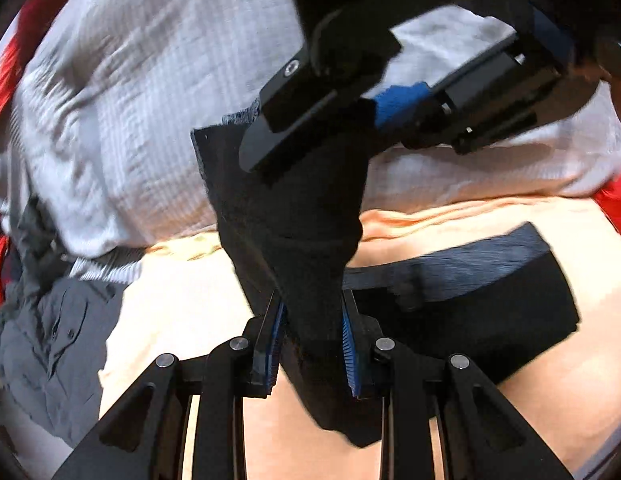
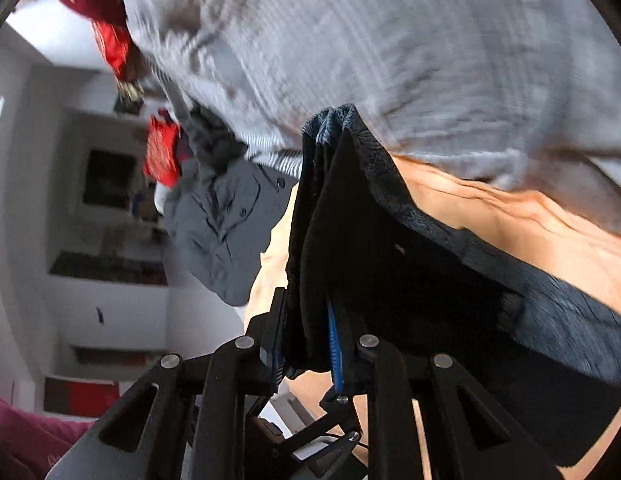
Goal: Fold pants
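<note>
Gripping the pants (image 1: 310, 280), your left tongs (image 1: 313, 344) are closed on a bunched dark fold, and your right tongs (image 2: 306, 344) pinch another fold of the same cloth. The pants hang lifted between them, the rest trailing on the peach sheet (image 1: 190, 320) of the bed, near the grey blanket (image 1: 130, 100).

Home bedroom – bed sheet (image 1: 182, 344), rumpled duvet (image 1: 130, 100), wall shelves (image 2: 106, 268).

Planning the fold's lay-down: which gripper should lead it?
Probably left: the left gripper grips the pants just above the sheet; the right gripper holds its bunch higher.
</note>
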A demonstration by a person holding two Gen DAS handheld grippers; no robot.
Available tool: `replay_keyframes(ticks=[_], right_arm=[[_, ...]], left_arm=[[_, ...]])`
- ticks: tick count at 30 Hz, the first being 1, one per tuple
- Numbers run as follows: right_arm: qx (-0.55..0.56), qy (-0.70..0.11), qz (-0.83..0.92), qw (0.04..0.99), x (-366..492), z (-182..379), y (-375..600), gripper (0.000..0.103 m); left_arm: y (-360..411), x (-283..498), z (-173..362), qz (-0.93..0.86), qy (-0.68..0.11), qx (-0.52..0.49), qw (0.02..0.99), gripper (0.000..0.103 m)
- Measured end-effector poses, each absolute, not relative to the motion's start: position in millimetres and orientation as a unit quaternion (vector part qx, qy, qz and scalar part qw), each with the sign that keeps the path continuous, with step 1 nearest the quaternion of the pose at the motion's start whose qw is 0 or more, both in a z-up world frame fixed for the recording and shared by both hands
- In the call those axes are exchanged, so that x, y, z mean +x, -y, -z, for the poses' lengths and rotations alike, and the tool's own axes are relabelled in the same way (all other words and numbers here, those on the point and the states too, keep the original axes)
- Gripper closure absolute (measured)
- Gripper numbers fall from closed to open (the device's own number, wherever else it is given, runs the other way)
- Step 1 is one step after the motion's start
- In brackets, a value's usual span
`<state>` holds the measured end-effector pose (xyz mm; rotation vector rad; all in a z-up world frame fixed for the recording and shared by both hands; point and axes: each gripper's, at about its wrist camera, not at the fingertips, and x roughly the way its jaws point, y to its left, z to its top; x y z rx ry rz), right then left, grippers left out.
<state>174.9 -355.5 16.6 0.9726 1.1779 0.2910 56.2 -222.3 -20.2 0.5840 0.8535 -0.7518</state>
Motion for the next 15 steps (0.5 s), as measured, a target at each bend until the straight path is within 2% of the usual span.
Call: replay_keyframes(ticks=[9, 15], right_arm=[[0.512, -0.476, -0.077, 0.711, 52.4, -5.9, 432.4, 0.083], [0.572, -0.44, -0.037, 0.691, -22.2, 25.8, 467.1, 0.083]], left_arm=[[293.3, -25.8, 24.8, 0.417, -0.391, 0.319, 0.756, 0.076], [331.3, -82.1, 46.4, 0.446, -0.393, 0.359, 0.72, 0.076]])
